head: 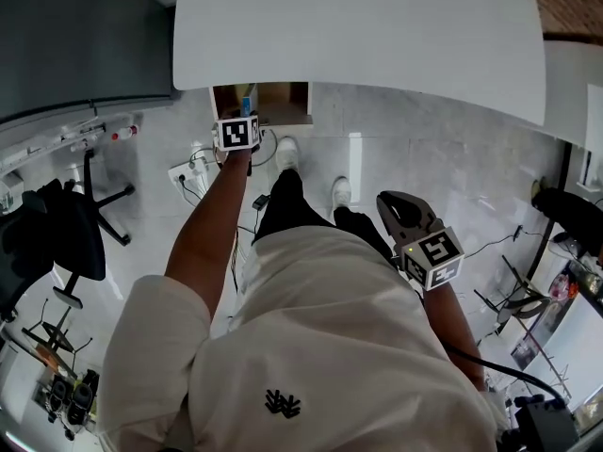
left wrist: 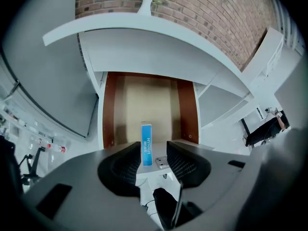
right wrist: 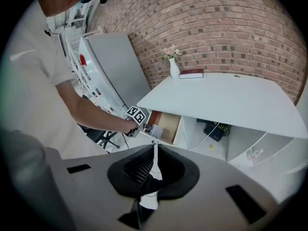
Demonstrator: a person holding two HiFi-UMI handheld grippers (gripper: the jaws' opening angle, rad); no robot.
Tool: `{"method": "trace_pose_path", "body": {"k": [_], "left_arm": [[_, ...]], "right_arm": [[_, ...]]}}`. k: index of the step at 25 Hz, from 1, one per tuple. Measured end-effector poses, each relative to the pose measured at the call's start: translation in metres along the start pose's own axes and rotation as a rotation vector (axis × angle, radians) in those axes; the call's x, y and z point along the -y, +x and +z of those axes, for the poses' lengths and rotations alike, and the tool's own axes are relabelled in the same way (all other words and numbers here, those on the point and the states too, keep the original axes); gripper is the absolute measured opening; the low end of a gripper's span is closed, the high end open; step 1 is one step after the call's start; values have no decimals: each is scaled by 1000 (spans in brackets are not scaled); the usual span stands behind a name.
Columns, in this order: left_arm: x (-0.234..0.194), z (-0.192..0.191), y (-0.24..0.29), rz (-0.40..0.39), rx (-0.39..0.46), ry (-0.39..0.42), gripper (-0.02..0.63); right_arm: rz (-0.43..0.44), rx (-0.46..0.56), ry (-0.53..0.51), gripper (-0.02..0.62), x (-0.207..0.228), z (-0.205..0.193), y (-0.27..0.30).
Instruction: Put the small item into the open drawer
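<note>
The small item is a slim blue box (left wrist: pixel 146 144). It stands upright at the front of the open wooden drawer (left wrist: pixel 115 114) under the white desk. My left gripper (left wrist: pixel 153 163) is open at the drawer's front edge. The box's lower end sits between the jaw tips, close to the left pad (left wrist: pixel 126 165), and no grip shows. In the head view the left gripper (head: pixel 241 121) reaches out to the drawer (head: pixel 283 100) and the box (head: pixel 247 102). My right gripper (head: pixel 405 217) hangs by the person's right side, shut and empty; the right gripper view (right wrist: pixel 153 165) shows its jaws together.
The white desk top (head: pixel 358 26) overhangs the drawer. A vase (right wrist: pixel 173 69) and a book (right wrist: pixel 191 73) sit on it against a brick wall. A grey cabinet (head: pixel 75 36) and an office chair (head: pixel 66 234) stand to the left. A power strip and cables (head: pixel 188 172) lie on the floor.
</note>
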State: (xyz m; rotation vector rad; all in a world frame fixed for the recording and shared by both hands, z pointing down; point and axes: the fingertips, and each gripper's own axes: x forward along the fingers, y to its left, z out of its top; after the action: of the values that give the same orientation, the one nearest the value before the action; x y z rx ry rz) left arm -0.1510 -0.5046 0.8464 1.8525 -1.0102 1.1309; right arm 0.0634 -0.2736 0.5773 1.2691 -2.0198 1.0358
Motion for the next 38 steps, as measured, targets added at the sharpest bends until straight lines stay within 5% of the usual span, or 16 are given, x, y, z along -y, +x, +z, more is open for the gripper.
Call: {"method": "trace_pose_path", "body": {"k": [16, 22, 38], "left_arm": [[105, -76, -165, -102, 219, -101, 131], [175, -107, -229, -179, 303, -79, 47], [344, -207, -333, -370, 403, 44, 29]], "right_arm": [[118, 132, -128, 44, 3, -52, -95], [169, 170, -183, 38, -6, -77, -131], [272, 153, -270, 35, -23, -157, -192]]}}
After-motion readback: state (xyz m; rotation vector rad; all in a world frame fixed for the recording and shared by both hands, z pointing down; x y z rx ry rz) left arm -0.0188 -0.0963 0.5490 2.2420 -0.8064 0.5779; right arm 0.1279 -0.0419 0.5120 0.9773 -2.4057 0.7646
